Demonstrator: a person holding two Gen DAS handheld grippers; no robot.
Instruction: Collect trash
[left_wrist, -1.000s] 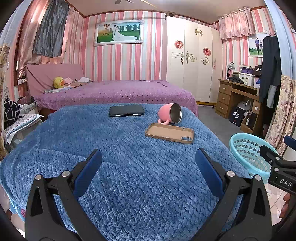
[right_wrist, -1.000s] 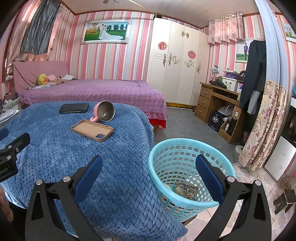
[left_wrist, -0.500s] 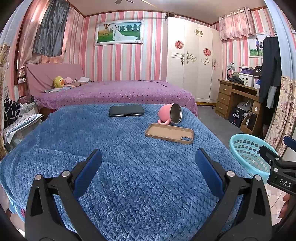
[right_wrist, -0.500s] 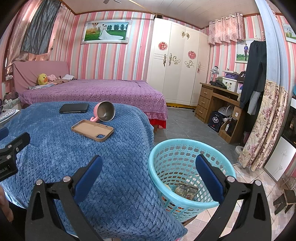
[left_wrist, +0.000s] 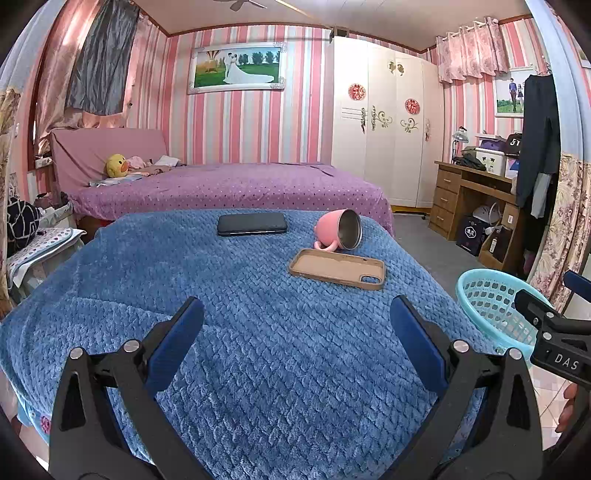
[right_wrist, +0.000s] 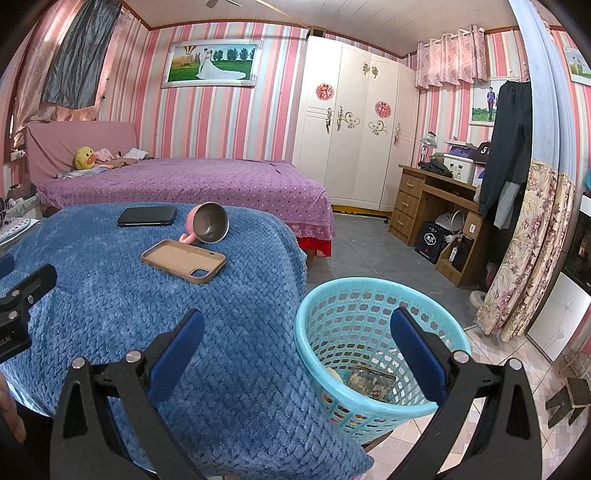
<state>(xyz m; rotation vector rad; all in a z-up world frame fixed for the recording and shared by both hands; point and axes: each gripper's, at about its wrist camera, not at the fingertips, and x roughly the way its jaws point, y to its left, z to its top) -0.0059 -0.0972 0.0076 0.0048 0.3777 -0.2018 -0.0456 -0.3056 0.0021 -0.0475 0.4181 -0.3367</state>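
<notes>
1. Jaws: your left gripper (left_wrist: 295, 332) stands spread wide with nothing between its blue pads; your right gripper (right_wrist: 297, 343) is equally wide apart and empty.
2. Left jaws hang over the blue blanket (left_wrist: 258, 369), which fills the gap between them.
3. Ahead of the left jaws, slightly right of centre: tan phone case (left_wrist: 337, 268), lying flat. Just beyond it, a pink mug (left_wrist: 338, 230) on its side, handle touching or almost touching the case.
4. Ahead-left of the mug: a dark phone (left_wrist: 252, 224), flat, well apart from the case.
5. Right jaws straddle the blanket edge and the turquoise basket (right_wrist: 373, 295); the basket sits inside the right finger, off the blanket's side.
6. Basket bottom holds trash (right_wrist: 369, 380): looks like a printed wrapper, details too small to confirm.
</notes>
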